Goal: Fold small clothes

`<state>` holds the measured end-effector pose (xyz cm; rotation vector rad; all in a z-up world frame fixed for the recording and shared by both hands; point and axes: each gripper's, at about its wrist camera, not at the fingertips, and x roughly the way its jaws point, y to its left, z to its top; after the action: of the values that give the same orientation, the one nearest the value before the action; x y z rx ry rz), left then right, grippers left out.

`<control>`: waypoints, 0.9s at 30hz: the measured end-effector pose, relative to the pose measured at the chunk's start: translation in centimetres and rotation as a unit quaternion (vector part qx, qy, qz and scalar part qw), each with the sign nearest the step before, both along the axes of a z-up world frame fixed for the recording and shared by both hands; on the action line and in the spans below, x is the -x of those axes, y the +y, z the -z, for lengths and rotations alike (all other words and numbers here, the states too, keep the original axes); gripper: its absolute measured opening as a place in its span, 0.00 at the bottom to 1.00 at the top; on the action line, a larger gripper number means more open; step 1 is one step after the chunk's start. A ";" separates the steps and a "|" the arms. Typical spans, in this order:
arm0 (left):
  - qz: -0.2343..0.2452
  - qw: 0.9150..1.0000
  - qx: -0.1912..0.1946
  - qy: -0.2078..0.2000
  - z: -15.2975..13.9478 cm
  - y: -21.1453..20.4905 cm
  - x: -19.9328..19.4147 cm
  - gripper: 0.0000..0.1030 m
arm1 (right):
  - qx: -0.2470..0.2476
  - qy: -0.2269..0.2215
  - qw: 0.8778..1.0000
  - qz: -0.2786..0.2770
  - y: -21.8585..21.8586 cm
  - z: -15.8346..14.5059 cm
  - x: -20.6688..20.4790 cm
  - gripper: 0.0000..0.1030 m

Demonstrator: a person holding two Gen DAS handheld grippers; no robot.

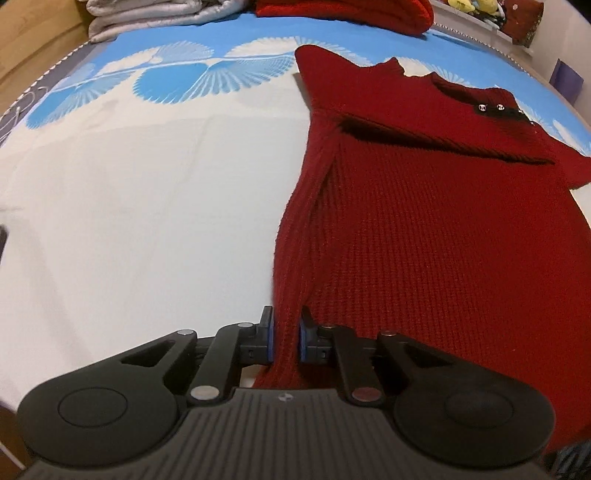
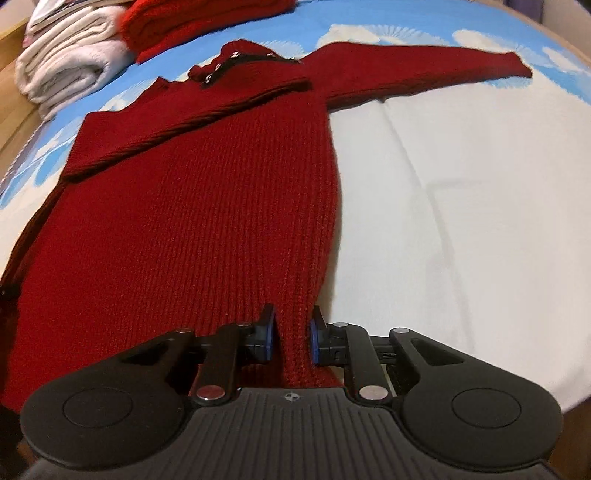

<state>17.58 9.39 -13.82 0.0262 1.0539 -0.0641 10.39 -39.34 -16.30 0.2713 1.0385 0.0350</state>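
A dark red knit sweater (image 1: 424,221) lies flat on the bed, collar at the far end. One sleeve is folded across the chest; the other sleeve (image 2: 424,62) stretches out to the right. My left gripper (image 1: 287,336) is shut on the sweater's near left hem edge, a fold of knit pinched between its blue pads. In the right wrist view the same sweater (image 2: 192,221) fills the left half, and my right gripper (image 2: 293,338) is shut on its near right hem corner.
The bed sheet (image 1: 129,221) is white with a blue fan-pattern band at the far end. Folded grey-white bedding (image 1: 155,14) and a brighter red knit garment (image 1: 343,11) lie at the far edge. White folded cloths (image 2: 70,62) sit at far left.
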 end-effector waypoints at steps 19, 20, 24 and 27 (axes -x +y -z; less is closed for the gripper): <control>-0.012 0.982 -0.158 -0.100 2.5 -8.5 -17.1 0.76 | -0.007 -0.081 0.994 0.074 2.9 -4.1 -8.6 0.62; -0.026 0.985 -0.143 -0.098 2.6 -8.1 -17.8 0.77 | -0.001 -0.075 0.995 0.071 3.5 -3.9 -8.9 0.62; -0.080 0.990 -0.078 -0.085 2.4 -5.7 -18.5 0.77 | 0.006 -0.058 0.995 0.082 4.0 -3.6 -9.7 0.62; -0.128 0.990 -0.006 -0.066 1.9 -2.8 -18.3 0.77 | 0.004 -0.059 0.995 0.083 4.5 -3.5 -10.3 0.62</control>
<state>35.90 6.64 -15.77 -0.0929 0.9181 0.1749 20.68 -34.84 -12.75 0.3434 0.8951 -0.1020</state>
